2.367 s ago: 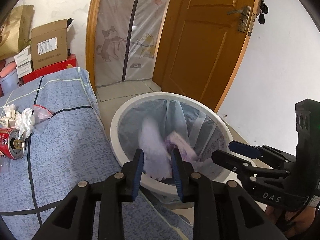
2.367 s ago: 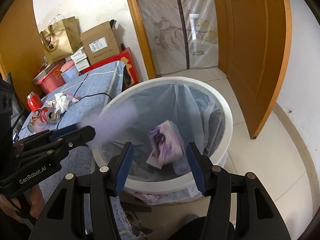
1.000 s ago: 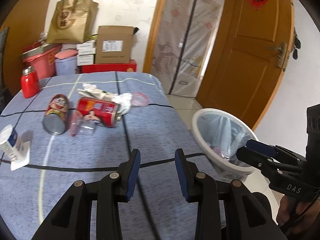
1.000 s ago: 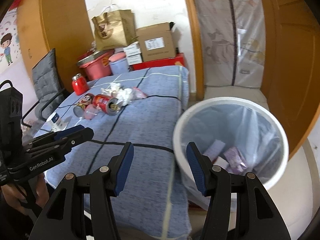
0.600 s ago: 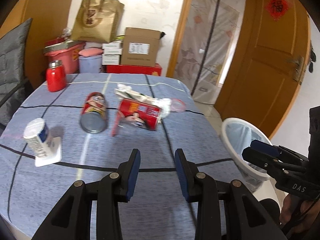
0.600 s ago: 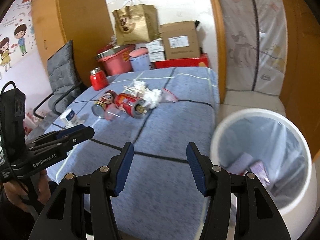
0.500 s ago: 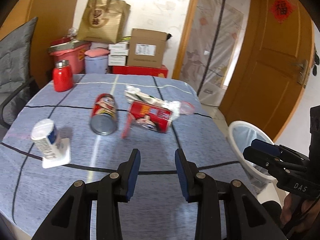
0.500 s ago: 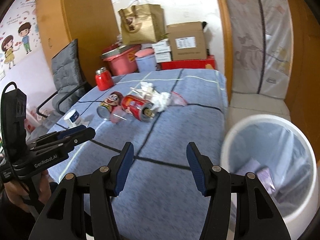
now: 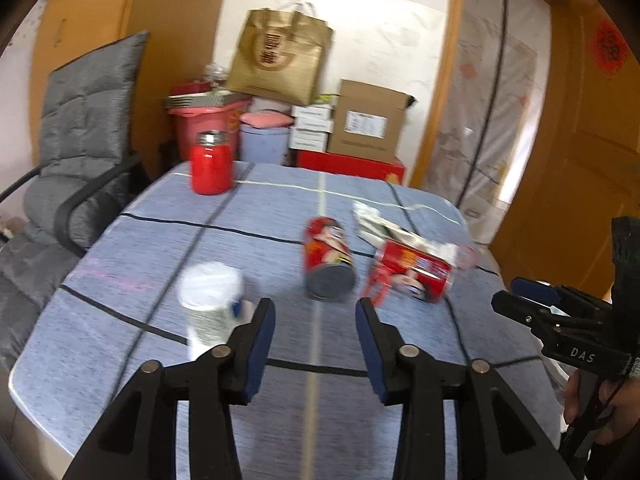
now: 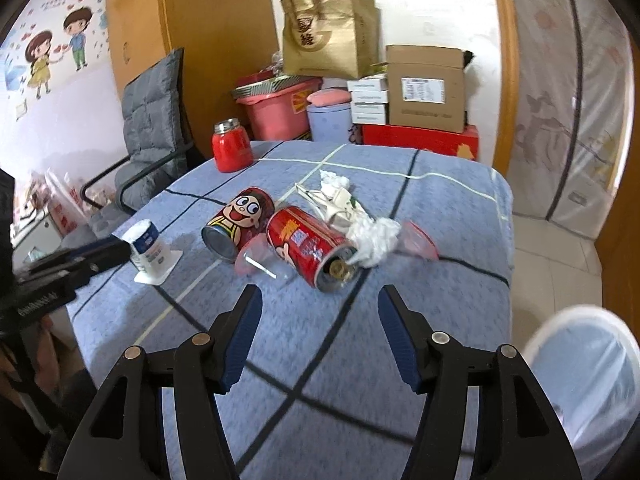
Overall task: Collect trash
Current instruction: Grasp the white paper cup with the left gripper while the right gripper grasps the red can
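Trash lies on the blue checked tablecloth: a cartoon-face can on its side, a red can on its side, crumpled white tissue, a paper wrapper and a clear cup. A white yogurt cup stands nearer the left gripper, whose jaws are opening with nothing between them. The right gripper hovers short of the red can, its jaws also opening and empty. The white lined bin shows at lower right.
A red jar stands at the table's far side. A grey chair sits on the left. Boxes, a pink tub and a gold bag are stacked behind. The left gripper reaches in beside the yogurt cup.
Both views have swung away from the bin toward the table's left, and the cans and yogurt cup now sit closer. Both pairs of jaws stand wider than before.
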`<state>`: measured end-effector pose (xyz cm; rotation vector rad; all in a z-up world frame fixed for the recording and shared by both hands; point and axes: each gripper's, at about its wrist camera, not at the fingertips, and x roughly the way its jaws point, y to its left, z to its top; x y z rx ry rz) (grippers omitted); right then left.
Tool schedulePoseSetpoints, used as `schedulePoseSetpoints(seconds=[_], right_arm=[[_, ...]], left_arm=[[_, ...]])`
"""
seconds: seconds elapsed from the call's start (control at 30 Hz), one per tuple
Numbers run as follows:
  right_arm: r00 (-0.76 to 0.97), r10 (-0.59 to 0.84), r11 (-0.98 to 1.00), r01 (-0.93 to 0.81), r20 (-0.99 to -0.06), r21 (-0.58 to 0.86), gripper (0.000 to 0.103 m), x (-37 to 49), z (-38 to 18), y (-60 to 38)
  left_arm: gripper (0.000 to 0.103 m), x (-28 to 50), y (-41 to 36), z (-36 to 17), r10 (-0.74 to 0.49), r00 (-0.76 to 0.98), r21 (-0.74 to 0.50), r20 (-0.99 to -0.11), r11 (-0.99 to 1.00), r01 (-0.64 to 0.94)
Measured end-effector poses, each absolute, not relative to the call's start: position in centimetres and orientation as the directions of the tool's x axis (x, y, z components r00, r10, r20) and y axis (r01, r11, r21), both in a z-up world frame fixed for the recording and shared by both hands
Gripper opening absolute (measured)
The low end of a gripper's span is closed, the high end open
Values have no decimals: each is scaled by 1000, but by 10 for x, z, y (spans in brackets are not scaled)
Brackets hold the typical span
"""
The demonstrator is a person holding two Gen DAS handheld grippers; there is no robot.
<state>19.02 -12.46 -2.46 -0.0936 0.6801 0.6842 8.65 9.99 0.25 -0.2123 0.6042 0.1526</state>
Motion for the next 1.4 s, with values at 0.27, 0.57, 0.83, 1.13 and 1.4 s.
schedulePoseSetpoints(seconds=[0.27, 0.57, 0.83, 1.13, 1.4], right_arm=[[537, 579, 738, -665, -613, 114, 61, 223, -31, -102], [465, 590, 686, -720, -660, 106, 61, 255, -48, -78], [360, 629, 611, -778, -689, 150, 61, 248, -52, -72], [362, 605, 676, -704, -709, 217, 61, 256, -67, -67], [385, 601, 705, -668, -700, 238, 54, 250, -65, -66]], left_arm=[[49, 87, 135, 0, 168, 798, -133, -579, 946, -295], [53, 96, 156, -14, 183, 779, -142, -600, 934, -329], [54, 107, 161, -27, 153, 770, -164, -620, 934, -318], [54, 117, 166, -37, 141, 763, -188, -631, 926, -327], [53, 125, 167, -41, 131, 762, -196, -634, 926, -323]])
